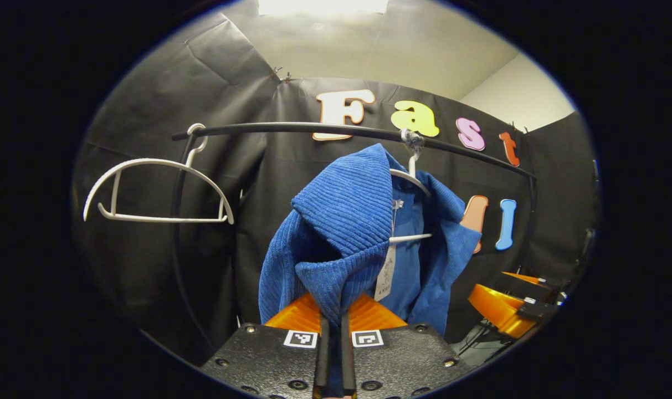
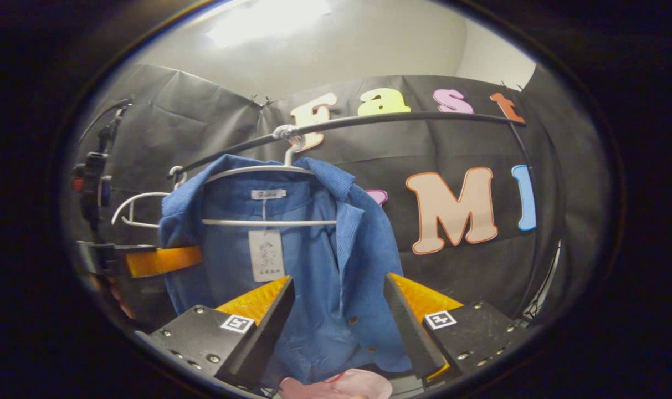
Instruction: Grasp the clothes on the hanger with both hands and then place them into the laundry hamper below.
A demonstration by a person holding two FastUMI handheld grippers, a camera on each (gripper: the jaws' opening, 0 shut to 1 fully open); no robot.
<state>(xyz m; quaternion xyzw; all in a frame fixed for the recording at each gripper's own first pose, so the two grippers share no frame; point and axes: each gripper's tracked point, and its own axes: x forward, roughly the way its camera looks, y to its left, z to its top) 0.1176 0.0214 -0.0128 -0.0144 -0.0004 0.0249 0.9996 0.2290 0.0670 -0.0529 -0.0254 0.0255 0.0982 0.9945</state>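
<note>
- In the left gripper view, an empty hanger of thin white tubing, arched on top with a straight bottom bar, hooks over the left end of the rail.
- The rail is a slim black rod that runs across in front of the matt, creased black cloth wall.
- The shirt is blue corduroy with fine ribs; it hangs near the middle of the rail on a second white hanger, whose hook is bound to the rail with something wrapped around it.
- The left gripper is closed, its fingers nearly touching, with a fold of the shirt's left shoulder pinched between them; the cloth bunches into a ridge above the tips.
- A paper tag dangles inside the open shirt front.
- At the right edge of that view the right gripper shows as an orange, wedge-shaped form, lower than the shirt.
- In the right gripper view, the left gripper comes in from the left and meets the shirt's shoulder edge.
- The shirt hangs open with its collar spread over the hanger, a small label at the neck and round buttons down the placket.
- The right gripper stands wide open, fingers splayed either side of the shirt's lower front, gripping nothing.
- Something soft and pink sits at the bottom edge below the shirt; what it is, cannot be told.
</note>
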